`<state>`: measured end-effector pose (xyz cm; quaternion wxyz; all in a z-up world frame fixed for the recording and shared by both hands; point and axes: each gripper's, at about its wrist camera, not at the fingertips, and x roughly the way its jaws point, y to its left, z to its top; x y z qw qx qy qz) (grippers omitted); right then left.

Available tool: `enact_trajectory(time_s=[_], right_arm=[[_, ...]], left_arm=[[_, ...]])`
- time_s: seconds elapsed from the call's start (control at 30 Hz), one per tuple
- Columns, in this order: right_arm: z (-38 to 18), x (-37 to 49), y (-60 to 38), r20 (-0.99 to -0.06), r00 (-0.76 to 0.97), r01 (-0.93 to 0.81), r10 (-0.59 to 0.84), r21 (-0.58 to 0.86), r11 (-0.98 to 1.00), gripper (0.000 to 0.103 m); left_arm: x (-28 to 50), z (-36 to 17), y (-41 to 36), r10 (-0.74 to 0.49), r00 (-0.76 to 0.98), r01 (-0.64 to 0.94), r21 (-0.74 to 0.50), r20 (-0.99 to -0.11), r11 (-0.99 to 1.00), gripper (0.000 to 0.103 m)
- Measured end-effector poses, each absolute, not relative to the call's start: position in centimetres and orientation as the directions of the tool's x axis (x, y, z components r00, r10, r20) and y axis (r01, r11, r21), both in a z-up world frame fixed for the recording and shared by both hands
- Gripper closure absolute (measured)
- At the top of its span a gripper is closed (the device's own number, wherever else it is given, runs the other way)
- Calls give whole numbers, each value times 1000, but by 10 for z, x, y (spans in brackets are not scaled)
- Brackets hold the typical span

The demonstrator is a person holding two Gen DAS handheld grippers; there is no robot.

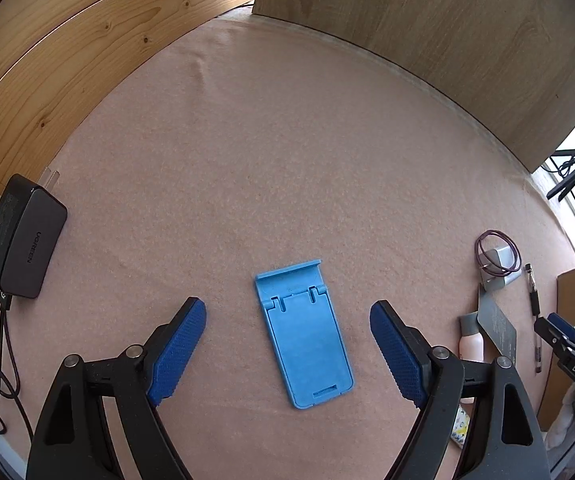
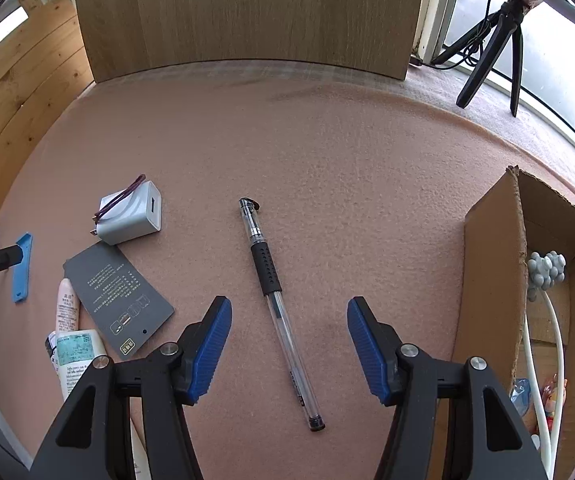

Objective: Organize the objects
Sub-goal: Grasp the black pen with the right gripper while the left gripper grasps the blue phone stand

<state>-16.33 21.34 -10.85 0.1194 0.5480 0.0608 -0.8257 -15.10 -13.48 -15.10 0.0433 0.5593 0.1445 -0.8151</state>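
Observation:
A light blue folding phone stand [image 1: 307,340] lies flat on the pink felt mat [image 1: 287,160]. My left gripper [image 1: 287,307] points down over it, open, with the stand between the blue pads and clear of both. In the right wrist view a clear gel pen [image 2: 265,276] with a black grip lies lengthwise on the mat. My right gripper [image 2: 289,303] hangs open over the pen's middle, and neither pad touches it. The phone stand [image 2: 22,268] shows again at the far left of that view.
A black power adapter [image 1: 23,236] with its cable sits at the left edge. A white charger [image 2: 133,214] with a purple cord, a grey card [image 2: 119,300] and a pink tube [image 2: 65,304] lie left of the pen. An open cardboard box [image 2: 491,280] stands right; wooden panels [image 2: 247,20] wall the back.

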Motion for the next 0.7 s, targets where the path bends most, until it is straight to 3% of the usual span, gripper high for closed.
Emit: enact_trajectory(time_s=[0.1,0.23,0.47,0.63,0.7], right_arm=[[-110,-166,213,-921,-360,261,-148,53,-964,47],[-114,-169,209,-926,-343,270,-156,62,-961,47],[-119,-172,199,-932,-343,298,-116,9,-954,61],[-117,-170,198,-931,-342,309,-132,21,-951,89],[-117,-168,198,-929,-342,306,-139,30,-952,92]], left_arm=[[-150,-153,-125,73,-378,212,-163,-923,-964,18],[-148,-153,-114,42,-386,179,-120,-921,-977,26],[-138,-152,-108,-17,-399,126,-36,-917,-991,42],[-129,-147,-116,-4,-404,137,-56,-915,-989,58],[-124,-147,-118,7,-402,136,-68,-916,-988,61]])
